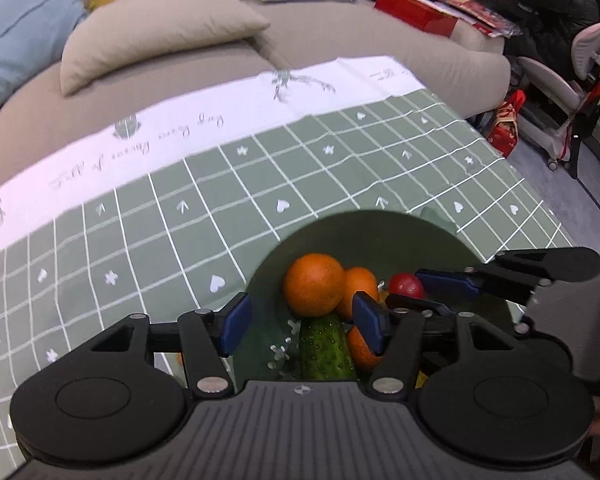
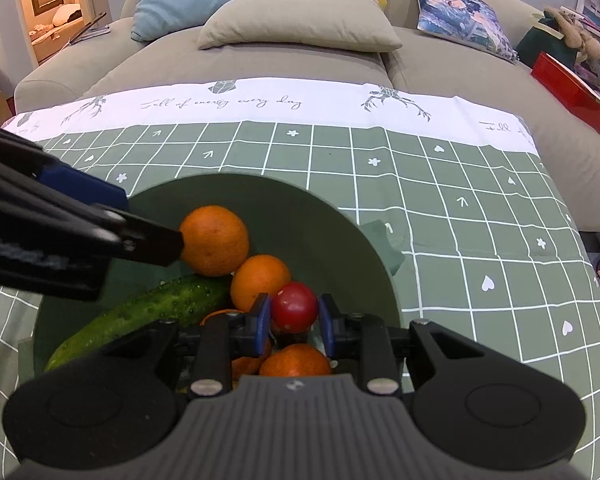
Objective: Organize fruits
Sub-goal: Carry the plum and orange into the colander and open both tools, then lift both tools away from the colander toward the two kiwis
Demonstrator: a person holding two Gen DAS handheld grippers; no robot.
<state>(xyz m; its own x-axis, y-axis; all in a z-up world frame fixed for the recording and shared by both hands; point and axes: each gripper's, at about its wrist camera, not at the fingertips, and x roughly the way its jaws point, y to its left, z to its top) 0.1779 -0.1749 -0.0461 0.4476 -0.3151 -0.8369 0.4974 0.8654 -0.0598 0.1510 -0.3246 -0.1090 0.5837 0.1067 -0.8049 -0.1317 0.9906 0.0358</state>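
Note:
A green bowl on the checked tablecloth holds several oranges, a cucumber and a small red fruit. My right gripper is shut on the red fruit, just above the pile. In the left wrist view the bowl shows a large orange, the cucumber and the red fruit. My left gripper is open over the bowl, its fingers either side of the orange and cucumber. The left gripper also shows in the right wrist view, beside the large orange.
The green and white tablecloth covers the table. A beige sofa with several cushions stands right behind it. A red box lies on the sofa's right end. A person sits at a desk far right.

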